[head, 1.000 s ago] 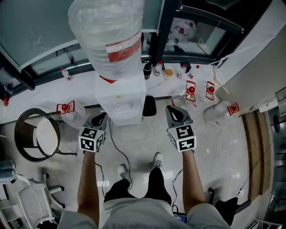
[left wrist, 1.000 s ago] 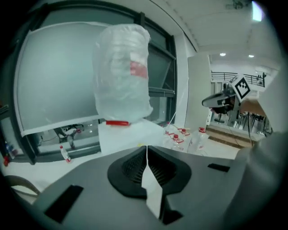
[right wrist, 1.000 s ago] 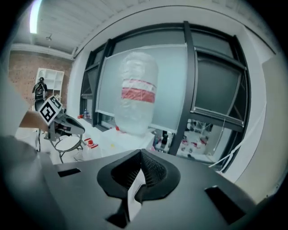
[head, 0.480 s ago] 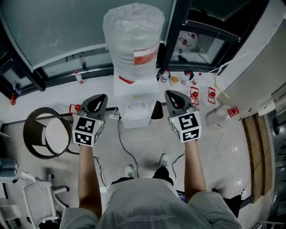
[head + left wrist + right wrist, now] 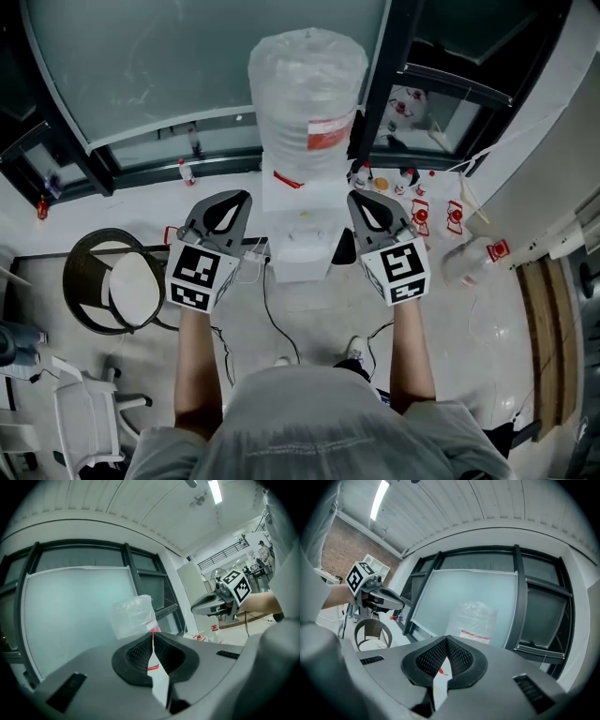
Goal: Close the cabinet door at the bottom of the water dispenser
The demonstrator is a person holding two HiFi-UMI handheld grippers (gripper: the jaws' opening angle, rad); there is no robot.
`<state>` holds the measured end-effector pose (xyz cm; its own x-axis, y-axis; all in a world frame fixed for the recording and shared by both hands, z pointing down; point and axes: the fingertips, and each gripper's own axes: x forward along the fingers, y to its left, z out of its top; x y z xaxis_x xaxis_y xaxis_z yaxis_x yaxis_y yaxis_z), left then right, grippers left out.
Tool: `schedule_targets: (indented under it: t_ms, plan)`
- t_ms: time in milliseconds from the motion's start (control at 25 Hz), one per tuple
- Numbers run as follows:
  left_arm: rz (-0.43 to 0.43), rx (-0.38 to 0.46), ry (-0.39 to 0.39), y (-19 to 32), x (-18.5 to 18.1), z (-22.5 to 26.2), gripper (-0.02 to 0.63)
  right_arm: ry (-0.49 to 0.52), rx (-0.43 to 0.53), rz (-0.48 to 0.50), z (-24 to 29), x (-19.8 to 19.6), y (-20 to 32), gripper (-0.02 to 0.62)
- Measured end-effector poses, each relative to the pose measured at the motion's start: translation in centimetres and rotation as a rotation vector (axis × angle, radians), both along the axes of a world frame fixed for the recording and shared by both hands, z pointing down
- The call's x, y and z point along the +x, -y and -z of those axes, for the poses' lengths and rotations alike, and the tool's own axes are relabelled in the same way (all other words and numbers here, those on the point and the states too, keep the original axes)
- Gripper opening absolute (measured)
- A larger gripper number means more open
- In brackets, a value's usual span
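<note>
A white water dispenser (image 5: 302,234) stands against the window wall, with a plastic-wrapped water bottle (image 5: 307,94) on top. From above, its bottom cabinet door is hidden. My left gripper (image 5: 234,202) is held level to the left of the dispenser, jaws shut and empty. To the dispenser's right, my right gripper (image 5: 361,202) is also shut on nothing. In the left gripper view the shut jaws (image 5: 153,634) point at the bottle (image 5: 133,616). The right gripper view shows shut jaws (image 5: 447,639) below the bottle (image 5: 476,620). Neither gripper touches the dispenser.
A round wicker chair (image 5: 117,291) stands on the floor at the left. Several small red-capped bottles (image 5: 412,202) sit along the window ledge on the right. A black cable (image 5: 272,309) runs across the floor from the dispenser. A white chair (image 5: 75,412) is at the lower left.
Both grippers have risen from low beside the dispenser's base to the level of its top, still shut. The person has straightened up, and the view now takes in more of the window.
</note>
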<state>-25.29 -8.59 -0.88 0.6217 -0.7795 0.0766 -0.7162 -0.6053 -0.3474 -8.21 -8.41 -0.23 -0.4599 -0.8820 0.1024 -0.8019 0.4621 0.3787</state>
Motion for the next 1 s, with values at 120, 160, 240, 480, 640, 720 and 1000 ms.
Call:
schedule_targets:
  t_ms: [120,160,240,480,640,720,1000]
  plan:
    - [-0.025,0.014,0.018,-0.6,0.0,0.2,0.028,-0.004,-0.002,0.014,-0.4,-0.9,0.1,0.028]
    - [-0.032,0.017,0.022,-0.7,0.1,0.3,0.028,-0.005,-0.004,0.017,-0.5,-1.1,0.2,0.028]
    - [-0.041,0.019,0.027,-0.7,0.1,0.2,0.028,-0.009,-0.006,0.017,-0.6,-1.3,0.3,0.028]
    - [-0.031,0.007,0.008,0.0,-0.8,-0.5,0.028,-0.026,0.003,0.000,-0.4,-1.4,0.4,0.028]
    - [-0.030,0.009,0.002,0.2,-1.2,-0.4,0.026,-0.033,0.006,0.001,-0.4,-1.7,0.3,0.028]
    - [-0.029,0.012,0.001,0.3,-1.5,-0.4,0.028,-0.036,0.008,0.002,-0.3,-1.8,0.3,0.028]
    - [-0.021,0.010,-0.005,0.5,-2.4,-0.5,0.028,-0.041,0.002,-0.014,-0.5,-2.1,0.3,0.028]
